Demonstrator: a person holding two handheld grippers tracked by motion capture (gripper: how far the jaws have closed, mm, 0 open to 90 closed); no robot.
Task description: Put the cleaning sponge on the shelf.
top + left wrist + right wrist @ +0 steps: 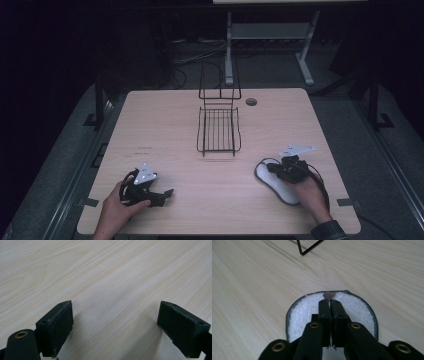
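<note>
With the left gripper (161, 195) resting near the pale wooden table's (165, 125) front-left corner, jaws apart and empty, the right gripper (329, 300), jaws together over the white terry insole-shaped pad (358, 308) near the front-right edge, should press flat.

Pale wood-grain bench (165, 125) lit amid a dark room, grey floor (350, 115) around it, white metal stand (265, 35) and loose cables (200, 55) behind.
</note>
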